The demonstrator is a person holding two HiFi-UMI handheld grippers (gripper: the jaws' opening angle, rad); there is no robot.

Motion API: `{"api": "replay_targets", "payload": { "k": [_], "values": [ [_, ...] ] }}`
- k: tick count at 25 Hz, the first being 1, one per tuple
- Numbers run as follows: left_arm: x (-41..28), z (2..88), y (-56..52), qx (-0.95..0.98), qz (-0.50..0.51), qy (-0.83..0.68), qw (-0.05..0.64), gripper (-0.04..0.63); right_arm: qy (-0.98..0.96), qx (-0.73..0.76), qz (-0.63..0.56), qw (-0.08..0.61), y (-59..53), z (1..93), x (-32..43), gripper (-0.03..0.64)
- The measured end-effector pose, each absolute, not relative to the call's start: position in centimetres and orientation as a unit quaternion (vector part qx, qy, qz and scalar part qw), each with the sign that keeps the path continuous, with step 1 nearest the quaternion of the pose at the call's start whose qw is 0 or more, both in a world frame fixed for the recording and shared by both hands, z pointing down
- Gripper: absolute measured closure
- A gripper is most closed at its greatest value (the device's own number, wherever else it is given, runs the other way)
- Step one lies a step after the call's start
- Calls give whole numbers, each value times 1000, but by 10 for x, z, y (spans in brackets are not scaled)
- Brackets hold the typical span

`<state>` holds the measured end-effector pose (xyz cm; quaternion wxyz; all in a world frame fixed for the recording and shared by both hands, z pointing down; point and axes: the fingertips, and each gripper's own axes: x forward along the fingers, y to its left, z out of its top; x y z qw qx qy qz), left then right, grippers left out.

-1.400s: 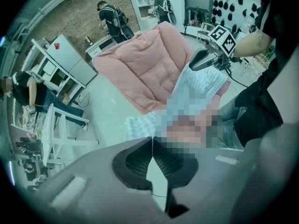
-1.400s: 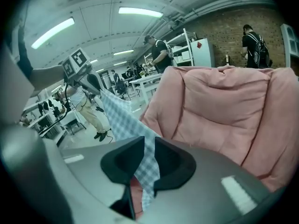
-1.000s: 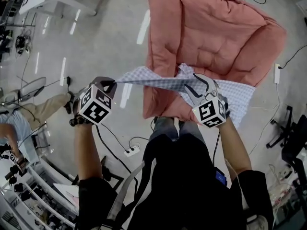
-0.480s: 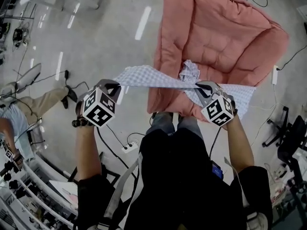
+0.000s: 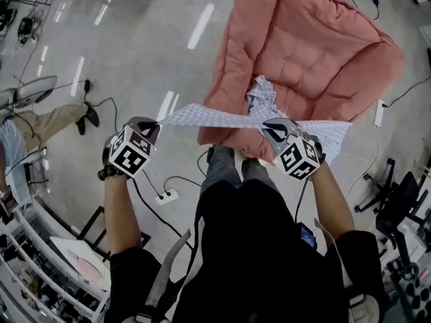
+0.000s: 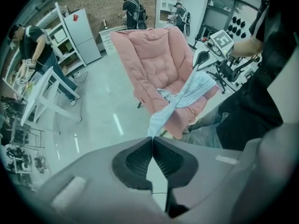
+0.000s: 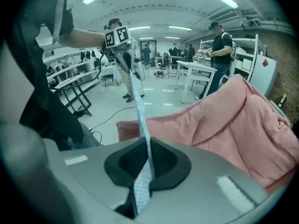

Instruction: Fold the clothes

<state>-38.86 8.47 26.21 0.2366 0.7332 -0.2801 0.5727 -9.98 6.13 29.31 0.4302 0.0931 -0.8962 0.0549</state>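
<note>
A blue-and-white checked garment [image 5: 209,118] is stretched in a taut band between my two grippers, above the front of a pink quilted chair [image 5: 316,46]. My left gripper [image 5: 156,122] is shut on its left end, out over the floor. My right gripper [image 5: 271,128] is shut on the cloth near the chair's front edge. A crumpled part of the garment [image 5: 261,94] rests on the seat and a flap [image 5: 330,134] hangs to the right. In the left gripper view the cloth [image 6: 187,94] leaves the jaws as a thin edge. In the right gripper view it [image 7: 138,106] passes between the pads.
A power strip [image 5: 168,196] and cables lie on the floor by my legs. Another person [image 5: 54,123] stands at the left, with shelving at the lower left. An office chair [image 5: 397,207] is at the right. A white table [image 7: 196,73] and other people stand farther back.
The right gripper's jaws stood apart around the fabric a second ago and now pinch it. Both hands have shifted sideways with the garment, which is now pulled straighter.
</note>
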Motion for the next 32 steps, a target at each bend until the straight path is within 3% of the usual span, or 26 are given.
{"api": "replay_targets", "payload": {
  "k": [11,20,32],
  "values": [
    [-416,300,-15,741,578,-241,241,581,-880,154,65,445,-18,320,-122,606],
    [-404,341,-133,761,578,-192,223,581,-853,232,86,459,-110,341,-112,606],
    [-382,406,-196,761,594,-176,195,578,-819,293,105,483,-151,388,-94,601]
  ]
}}
